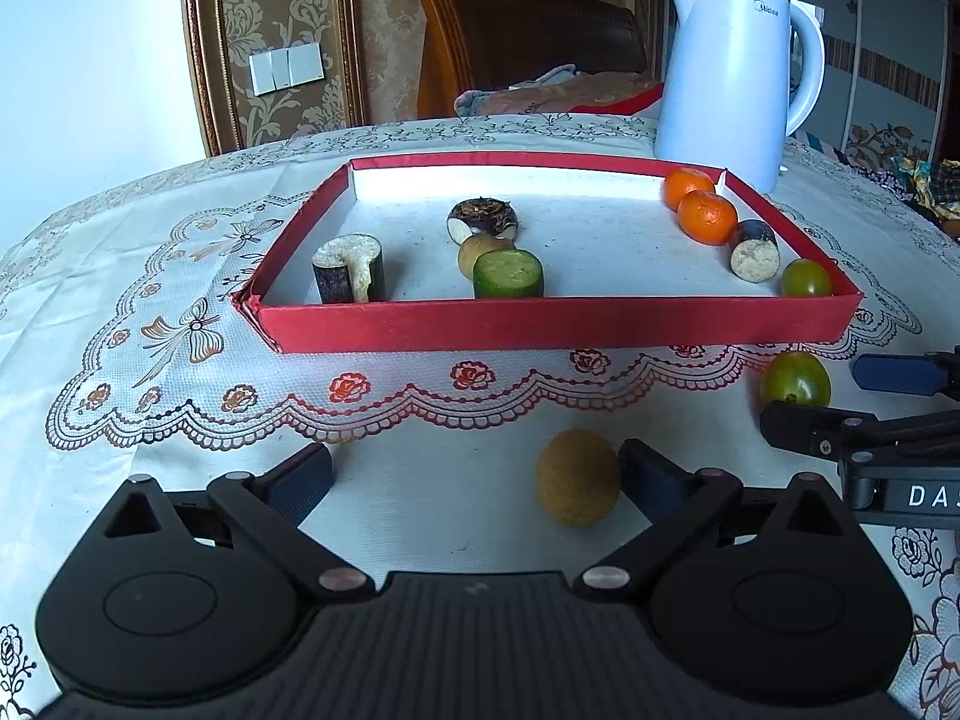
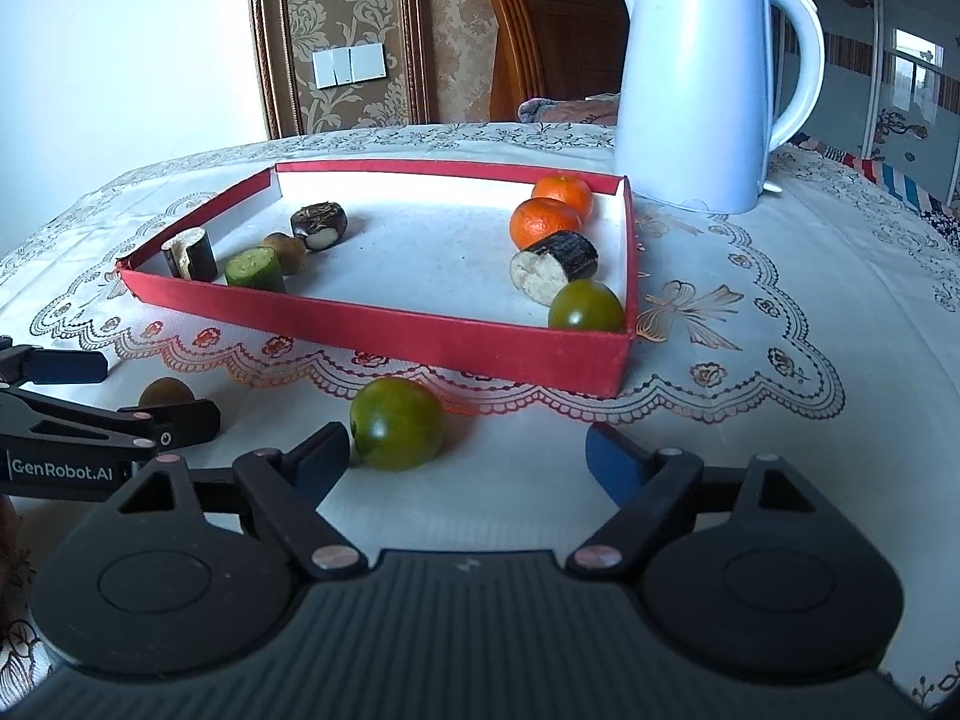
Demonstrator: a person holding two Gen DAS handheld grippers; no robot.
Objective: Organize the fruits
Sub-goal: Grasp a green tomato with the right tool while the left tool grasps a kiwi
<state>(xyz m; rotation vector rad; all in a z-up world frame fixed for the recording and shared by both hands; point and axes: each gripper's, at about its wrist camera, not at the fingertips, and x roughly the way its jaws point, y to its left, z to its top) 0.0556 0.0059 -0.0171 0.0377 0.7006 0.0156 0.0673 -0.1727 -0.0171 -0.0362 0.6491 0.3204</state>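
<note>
Nearest the left wrist camera, the black left gripper [image 1: 474, 474] stands wide apart over the lace-patterned white tablecloth [image 1: 180, 420], and a round tan-yellow fruit [image 1: 577, 478] lies between its blue pads, just beside the right-hand one with no grip on it. Equally low, the right gripper [image 2: 468, 456] is parted around a round green tomato [image 2: 397, 423] that sits against its left pad while the other pad stands clear. Both fruits lie on the cloth in front of the shallow red cardboard tray [image 2: 420, 336]
</note>
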